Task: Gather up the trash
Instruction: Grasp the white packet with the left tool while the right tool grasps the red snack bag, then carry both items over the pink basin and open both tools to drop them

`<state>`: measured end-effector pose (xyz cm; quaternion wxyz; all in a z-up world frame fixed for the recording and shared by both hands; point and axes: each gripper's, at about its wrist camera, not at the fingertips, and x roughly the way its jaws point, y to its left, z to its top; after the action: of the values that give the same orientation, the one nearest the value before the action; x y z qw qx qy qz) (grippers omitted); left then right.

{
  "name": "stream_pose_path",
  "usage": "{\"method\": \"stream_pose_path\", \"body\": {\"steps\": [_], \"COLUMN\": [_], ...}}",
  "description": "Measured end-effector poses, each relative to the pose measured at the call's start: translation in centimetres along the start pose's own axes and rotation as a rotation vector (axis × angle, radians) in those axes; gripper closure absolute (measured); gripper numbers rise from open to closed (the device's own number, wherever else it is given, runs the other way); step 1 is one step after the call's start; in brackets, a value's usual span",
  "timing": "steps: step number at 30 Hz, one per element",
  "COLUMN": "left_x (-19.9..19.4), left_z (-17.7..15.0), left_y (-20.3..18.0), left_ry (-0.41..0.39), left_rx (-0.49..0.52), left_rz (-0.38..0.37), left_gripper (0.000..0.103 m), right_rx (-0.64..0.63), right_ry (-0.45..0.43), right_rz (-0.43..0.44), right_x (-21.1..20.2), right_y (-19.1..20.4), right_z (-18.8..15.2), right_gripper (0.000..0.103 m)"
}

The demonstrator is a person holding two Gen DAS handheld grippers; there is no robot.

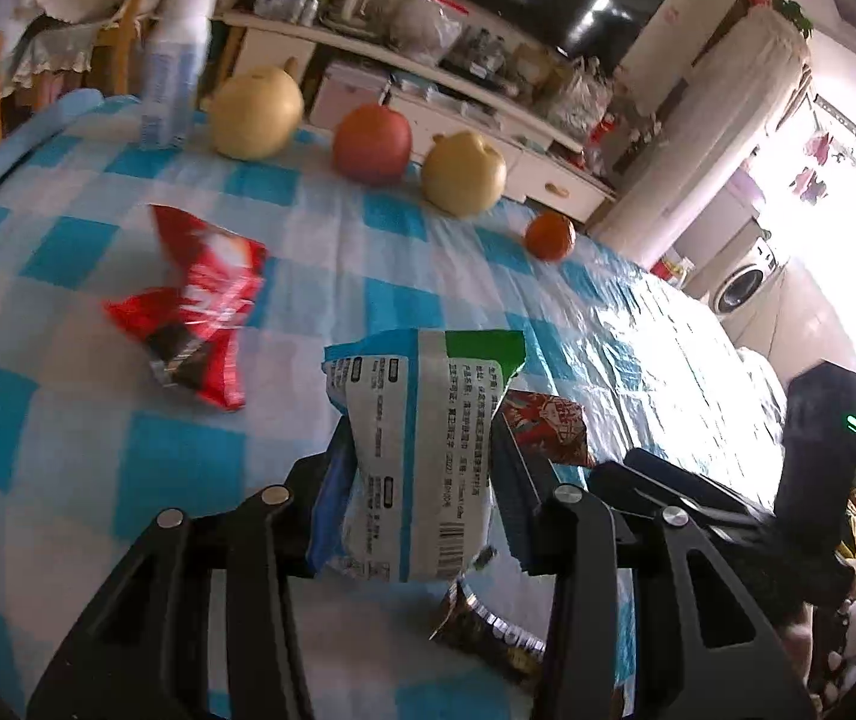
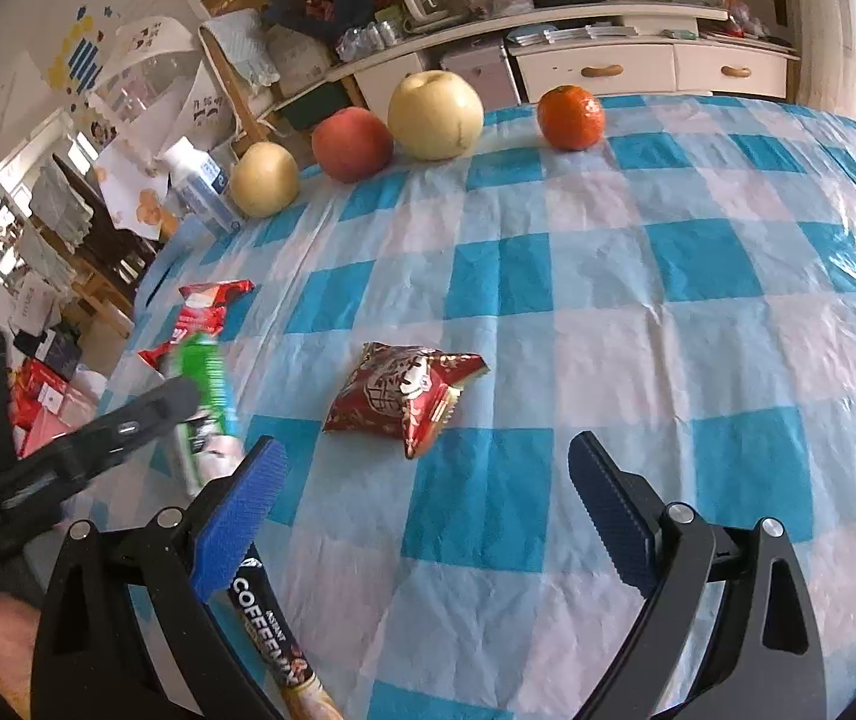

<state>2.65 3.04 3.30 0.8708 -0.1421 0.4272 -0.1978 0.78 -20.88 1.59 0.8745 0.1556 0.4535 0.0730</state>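
My left gripper [image 1: 422, 474] is shut on a white, blue and green wrapper [image 1: 416, 438] and holds it above the checked tablecloth [image 1: 98, 420]. It also shows in the right wrist view [image 2: 206, 396]. A crumpled red wrapper [image 1: 200, 306] lies to its left, also in the right wrist view [image 2: 200, 312]. A dark red snack packet [image 2: 410, 396] lies just ahead of my open, empty right gripper [image 2: 428, 480]; it peeks out behind the held wrapper in the left view [image 1: 547, 426]. A coffee-mix sachet [image 2: 278, 642] lies under my right gripper's left finger, also in the left view [image 1: 487, 630].
Along the far table edge stand a plastic bottle [image 2: 200, 186], two yellow pears [image 2: 263, 177] [image 2: 435, 114], a red apple [image 2: 353, 144] and an orange [image 2: 570, 117]. A cluttered white sideboard [image 2: 607, 66] stands behind the table. The right gripper's body [image 1: 817, 450] is at the left view's right.
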Motion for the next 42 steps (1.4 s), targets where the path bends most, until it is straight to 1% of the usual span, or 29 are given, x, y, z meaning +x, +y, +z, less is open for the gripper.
{"method": "stream_pose_path", "body": {"steps": [3, 6, 7, 9, 12, 14, 16, 18, 21, 25, 29, 31, 35, 42], "left_x": [-1.3, -2.2, -2.5, -3.2, -4.1, -4.4, -4.9, -5.5, -6.1, -6.8, -7.4, -7.7, -8.0, -9.3], "left_z": [-0.5, -1.0, -1.2, -1.4, -2.0, -2.1, -2.3, -2.5, -2.6, -2.8, -2.9, -2.9, -3.0, -3.0], "left_y": [1.3, 2.5, 2.8, 3.2, 3.8, 4.1, 4.5, 5.0, 5.4, 6.0, 6.8, 7.4, 8.7, 9.9], "left_ry": [-0.019, -0.033, -0.037, -0.042, -0.050, -0.052, -0.057, -0.069, -0.083, -0.099, -0.111, -0.112, -0.108, -0.133], "left_rx": [-0.024, -0.047, -0.054, -0.056, -0.058, -0.060, -0.060, -0.060, -0.069, -0.067, -0.066, -0.074, -0.095, -0.097], "left_rz": [0.009, 0.000, -0.001, 0.010, 0.017, 0.020, 0.024, 0.026, 0.020, 0.006, -0.003, -0.018, -0.029, -0.027], "left_gripper": [0.058, 0.058, 0.058, 0.058, 0.058, 0.058, 0.058, 0.058, 0.058, 0.058, 0.058, 0.058, 0.058, 0.058], "right_rx": [-0.014, -0.024, -0.030, -0.038, -0.049, -0.063, -0.070, -0.087, -0.125, -0.163, -0.175, -0.197, -0.245, -0.309], "right_ry": [0.002, 0.001, 0.000, -0.004, -0.032, -0.054, -0.054, -0.056, -0.063, -0.067, -0.085, -0.090, -0.097, -0.169], "right_rz": [-0.016, -0.021, -0.021, -0.025, -0.023, -0.024, -0.030, -0.031, -0.052, -0.076, -0.067, -0.074, -0.092, -0.105], "right_x": [0.8, 1.4, 1.6, 1.9, 1.9, 2.0, 2.3, 2.5, 2.6, 2.5, 2.1, 2.0, 2.2, 0.8], "right_y": [0.3, 0.6, 0.7, 0.9, 1.2, 1.4, 1.6, 2.0, 2.8, 3.6, 4.1, 4.6, 5.6, 7.9], "right_z": [0.4, 0.6, 0.6, 0.6, 0.9, 1.0, 1.0, 1.0, 0.8, 0.7, 0.6, 0.4, -0.1, -0.9], "right_gripper": [0.009, 0.009, 0.015, 0.021, 0.026, 0.032, 0.038, 0.042, 0.046, 0.055, 0.068, 0.072, 0.074, 0.079]}}
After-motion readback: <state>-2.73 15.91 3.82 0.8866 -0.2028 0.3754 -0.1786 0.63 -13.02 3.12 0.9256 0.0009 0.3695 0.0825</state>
